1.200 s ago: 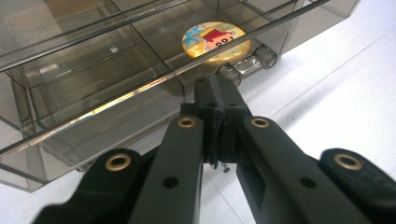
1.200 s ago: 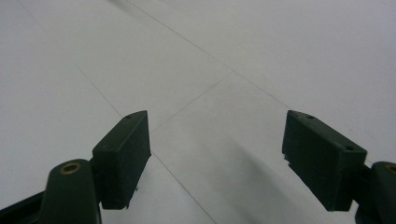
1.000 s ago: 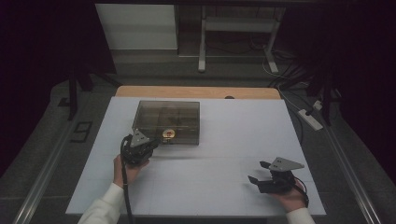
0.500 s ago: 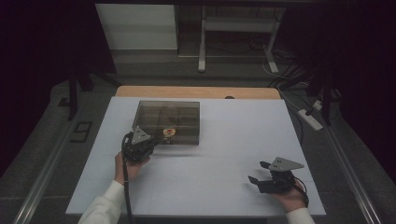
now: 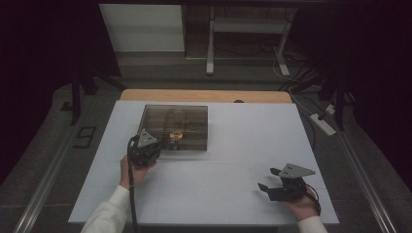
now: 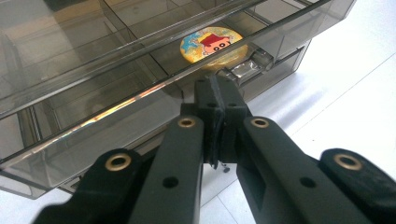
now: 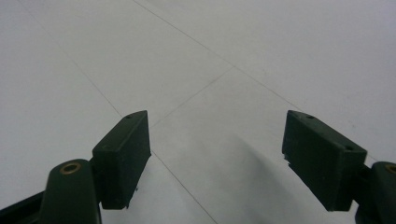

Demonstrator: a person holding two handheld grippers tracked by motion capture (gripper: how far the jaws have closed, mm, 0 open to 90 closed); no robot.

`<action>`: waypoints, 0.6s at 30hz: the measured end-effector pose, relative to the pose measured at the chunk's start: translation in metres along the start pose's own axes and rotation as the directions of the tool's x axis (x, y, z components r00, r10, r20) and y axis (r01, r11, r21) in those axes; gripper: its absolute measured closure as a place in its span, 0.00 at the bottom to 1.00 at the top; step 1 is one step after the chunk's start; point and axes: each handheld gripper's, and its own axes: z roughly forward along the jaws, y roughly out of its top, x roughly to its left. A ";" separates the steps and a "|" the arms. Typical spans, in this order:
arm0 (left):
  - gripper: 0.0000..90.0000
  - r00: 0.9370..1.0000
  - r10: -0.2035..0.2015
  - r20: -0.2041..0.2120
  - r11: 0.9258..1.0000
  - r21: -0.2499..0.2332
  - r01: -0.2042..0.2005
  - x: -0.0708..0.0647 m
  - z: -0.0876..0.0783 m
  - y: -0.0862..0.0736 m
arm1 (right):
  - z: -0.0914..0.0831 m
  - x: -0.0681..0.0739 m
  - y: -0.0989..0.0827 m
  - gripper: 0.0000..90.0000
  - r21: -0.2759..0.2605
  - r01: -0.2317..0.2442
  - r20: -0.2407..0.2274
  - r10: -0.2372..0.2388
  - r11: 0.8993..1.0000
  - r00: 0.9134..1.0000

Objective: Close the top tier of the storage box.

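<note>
A smoky translucent box [image 6: 93, 70] holds a yellow cartoon-printed disc [image 6: 214, 45] on the white table [image 5: 233, 194].

Round badge [image 6: 214, 45] in the compartmented box [image 5: 158, 116], perhaps front row, on table [image 5: 233, 145].

The smoky compartment box [image 5: 175, 127] is the bench's [image 5: 243, 136] one obstacle, its front wall touching the left hand-held gripper [image 5: 164, 142], while right of and nearer than the box the surface lies open.
</note>
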 end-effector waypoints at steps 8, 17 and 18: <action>0.99 1.000 0.011 -0.011 1.000 0.001 -0.011 0.000 0.002 0.002 | 0.000 0.000 0.000 0.26 0.001 0.002 -0.002 -0.002 1.000 1.000; 0.99 1.000 0.009 -0.016 1.000 -0.001 -0.009 0.003 0.006 0.005 | 0.001 0.000 0.000 0.26 0.003 0.001 0.000 -0.001 1.000 1.000; 0.99 1.000 0.009 -0.017 1.000 -0.001 -0.009 0.003 0.006 0.005 | 0.001 0.000 0.000 0.26 0.003 0.001 0.000 -0.001 1.000 1.000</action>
